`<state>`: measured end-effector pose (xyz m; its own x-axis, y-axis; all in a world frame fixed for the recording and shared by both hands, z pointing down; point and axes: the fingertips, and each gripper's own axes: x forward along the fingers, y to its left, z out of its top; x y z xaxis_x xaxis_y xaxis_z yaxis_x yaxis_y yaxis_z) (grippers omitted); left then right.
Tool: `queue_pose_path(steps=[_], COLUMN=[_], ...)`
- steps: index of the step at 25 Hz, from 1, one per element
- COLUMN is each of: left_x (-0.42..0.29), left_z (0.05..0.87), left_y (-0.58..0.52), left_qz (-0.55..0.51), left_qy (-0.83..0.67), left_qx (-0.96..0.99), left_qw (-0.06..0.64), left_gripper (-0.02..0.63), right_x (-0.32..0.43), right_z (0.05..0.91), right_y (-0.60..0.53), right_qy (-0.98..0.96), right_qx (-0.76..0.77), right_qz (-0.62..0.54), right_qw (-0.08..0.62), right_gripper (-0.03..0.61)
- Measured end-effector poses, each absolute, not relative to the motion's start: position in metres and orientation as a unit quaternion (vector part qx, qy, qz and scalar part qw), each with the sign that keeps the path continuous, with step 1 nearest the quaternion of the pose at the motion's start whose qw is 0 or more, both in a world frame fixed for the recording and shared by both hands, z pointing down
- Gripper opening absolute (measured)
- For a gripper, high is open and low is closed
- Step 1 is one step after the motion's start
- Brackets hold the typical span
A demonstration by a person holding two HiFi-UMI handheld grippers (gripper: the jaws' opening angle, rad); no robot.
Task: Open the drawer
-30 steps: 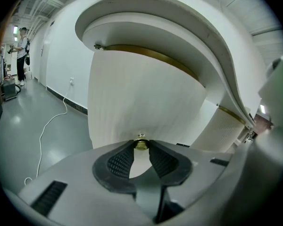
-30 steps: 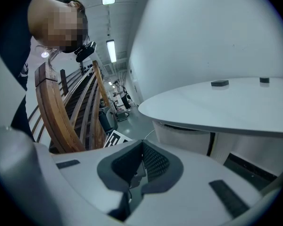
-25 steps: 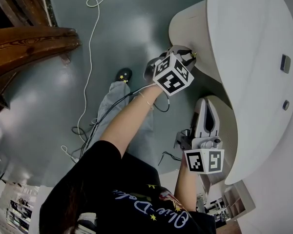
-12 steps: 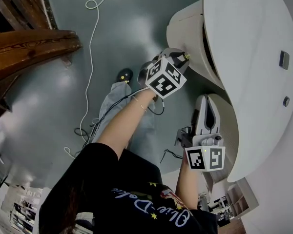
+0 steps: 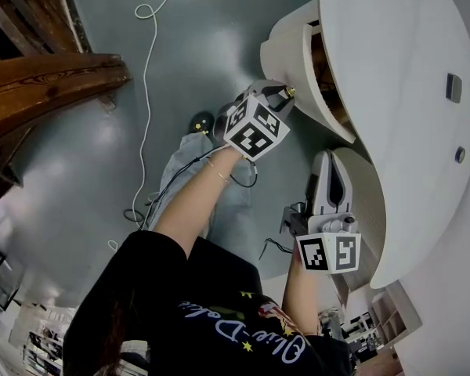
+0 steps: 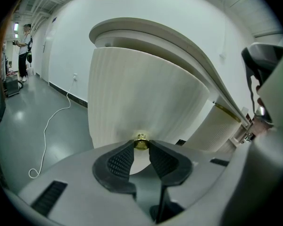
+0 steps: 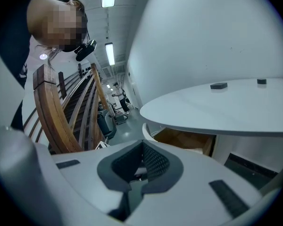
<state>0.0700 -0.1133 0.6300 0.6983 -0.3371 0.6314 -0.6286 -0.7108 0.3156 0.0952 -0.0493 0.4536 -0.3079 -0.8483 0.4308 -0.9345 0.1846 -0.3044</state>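
our left gripper [image 6: 141,147] is clamped narrow on the small brass knob [image 6: 141,142] of the ribbed white drawer [image 6: 141,93]. the drawer stands partly out from under the round white tabletop [image 5: 399,77], its wooden inside showing. our right gripper [image 7: 142,145] sits near the tabletop's edge, jaw tips together on nothing. the pale script on the black shirt [image 5: 219,327] is too warped to read.

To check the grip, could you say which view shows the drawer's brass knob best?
Left gripper view: the brass knob sits close-up between the jaws. The head view shows only a gold speck; the right gripper view misses it.
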Motion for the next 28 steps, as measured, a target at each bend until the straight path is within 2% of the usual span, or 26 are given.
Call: queue_pose_path(steps=[28], left_x=[0.048], left_z=[0.629], left_y=[-0.095], left_qz=[0.284], left_qy=[-0.276], left_qx=[0.879], left_qw=[0.265], left_gripper=[0.101], right_x=[0.095], right_z=[0.446], right_y=[-0.044], right_qy=[-0.76], right_qx=[0.591], right_qz=[0.261], right_qw=[0.075], right_gripper=[0.0])
